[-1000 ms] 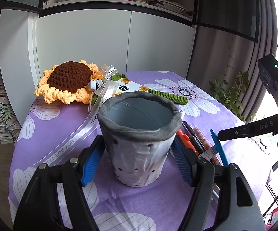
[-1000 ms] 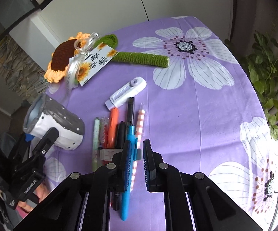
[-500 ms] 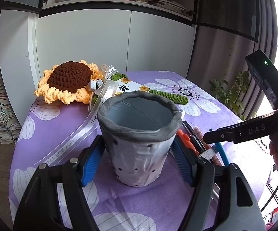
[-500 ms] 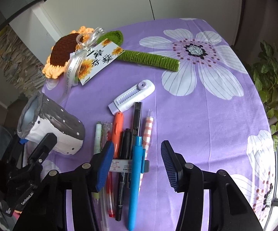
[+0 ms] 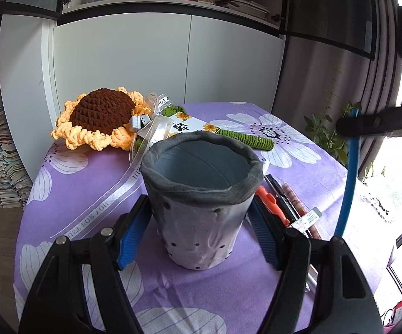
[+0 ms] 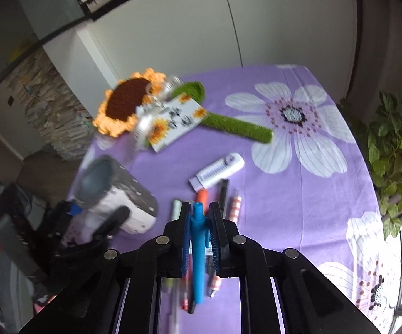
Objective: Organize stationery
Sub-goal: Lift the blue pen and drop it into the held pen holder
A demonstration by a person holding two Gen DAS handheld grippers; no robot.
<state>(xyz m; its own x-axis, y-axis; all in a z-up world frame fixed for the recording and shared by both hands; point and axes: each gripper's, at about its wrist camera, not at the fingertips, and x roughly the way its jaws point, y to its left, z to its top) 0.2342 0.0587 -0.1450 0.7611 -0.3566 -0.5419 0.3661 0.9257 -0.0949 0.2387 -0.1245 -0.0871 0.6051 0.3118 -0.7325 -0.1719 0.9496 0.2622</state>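
A grey felt pen holder (image 5: 201,194) stands upright on the purple flowered tablecloth (image 5: 95,178), and my left gripper (image 5: 199,214) is shut on its sides. The holder (image 6: 117,194) also shows at the left of the right wrist view. My right gripper (image 6: 200,208) has its jaws closing, and both pads press on a blue pen (image 6: 198,264). That blue pen (image 5: 349,181) hangs above the table at the right of the left wrist view. An orange marker (image 6: 202,196), a black pen (image 6: 223,192), a striped pen (image 6: 235,206) and others lie in a row below it.
A white correction-tape case (image 6: 217,171) lies beyond the pens. A crochet sunflower (image 5: 100,117) with a green stem (image 5: 245,139), a card and a ribbon fills the table's far left. A potted plant (image 6: 395,144) stands past the right edge. White cabinets rise behind.
My right gripper opened over the row of pens, closed on the blue pen and lifted it off the table. The left gripper and the holder have not moved.
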